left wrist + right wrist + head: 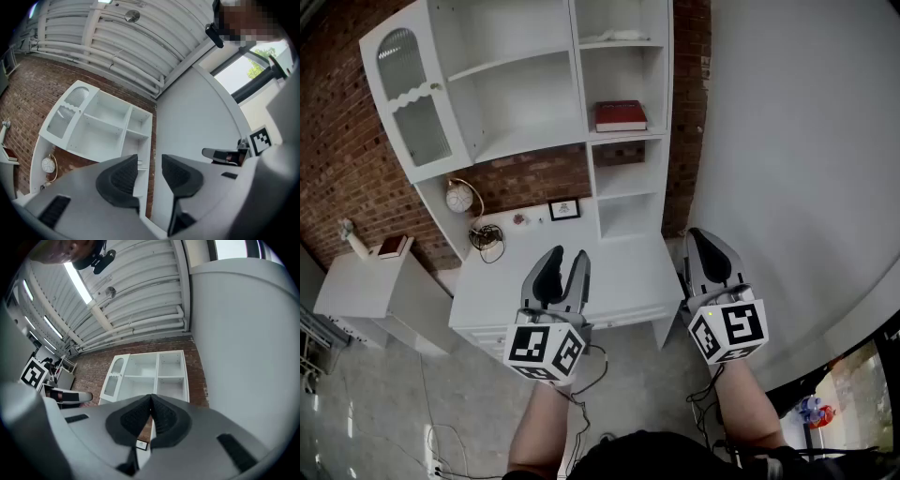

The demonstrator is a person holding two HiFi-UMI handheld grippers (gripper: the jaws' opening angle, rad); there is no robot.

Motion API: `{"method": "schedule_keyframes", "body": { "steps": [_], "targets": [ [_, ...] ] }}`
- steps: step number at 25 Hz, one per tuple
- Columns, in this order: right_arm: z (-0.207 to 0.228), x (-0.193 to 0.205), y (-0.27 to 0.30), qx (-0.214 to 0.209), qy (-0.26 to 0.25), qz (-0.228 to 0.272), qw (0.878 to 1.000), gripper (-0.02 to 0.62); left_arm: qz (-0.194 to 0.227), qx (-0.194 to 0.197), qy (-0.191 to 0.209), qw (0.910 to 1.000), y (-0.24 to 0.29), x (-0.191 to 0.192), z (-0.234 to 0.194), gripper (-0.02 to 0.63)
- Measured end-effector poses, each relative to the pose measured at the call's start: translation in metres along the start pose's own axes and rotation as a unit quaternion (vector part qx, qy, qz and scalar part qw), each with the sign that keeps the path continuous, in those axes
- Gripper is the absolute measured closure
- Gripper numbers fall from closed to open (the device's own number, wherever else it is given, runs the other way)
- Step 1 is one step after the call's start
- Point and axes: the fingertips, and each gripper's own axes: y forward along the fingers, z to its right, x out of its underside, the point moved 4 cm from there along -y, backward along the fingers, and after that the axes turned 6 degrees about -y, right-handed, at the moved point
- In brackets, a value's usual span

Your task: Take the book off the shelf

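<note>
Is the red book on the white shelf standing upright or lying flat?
Lying flat. In the head view the red book rests on its broad side on a right-hand board of the white shelf unit.

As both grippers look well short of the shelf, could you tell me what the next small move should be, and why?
Probably reach the left gripper forward towards the red book. Its jaws stand apart and empty, while the right gripper is shut, and the book lies flat on its shelf, beyond the white desk.
</note>
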Motion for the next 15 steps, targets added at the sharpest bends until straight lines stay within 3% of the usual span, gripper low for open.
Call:
{"method": "schedule_keyframes", "body": {
  "steps": [4, 12, 13, 15],
  "targets": [
    [0.028, 0.009, -0.020, -0.009, 0.003, -0.004, 1.000, 0.595, -0.003, -0.004, 0.010, 0.9999, 0.005, 0.010, 0.038, 0.448],
    [0.080, 0.020, -0.049, -0.008, 0.065, 0.005, 0.998, 0.592, 0.000, -0.039, 0.035, 0.9986, 0.002, 0.017, 0.084, 0.448],
    [0.087, 0.021, -0.053, -0.009, 0.069, 0.006, 0.998, 0.580, 0.005, -0.046, 0.036, 0.9983, 0.001, 0.016, 0.088, 0.448],
    [0.098, 0.021, -0.058, -0.019, 0.072, 0.010, 0.997, 0.491, 0.011, -0.057, 0.032, 0.9978, 0.000, 0.017, 0.096, 0.446]
  ]
}}
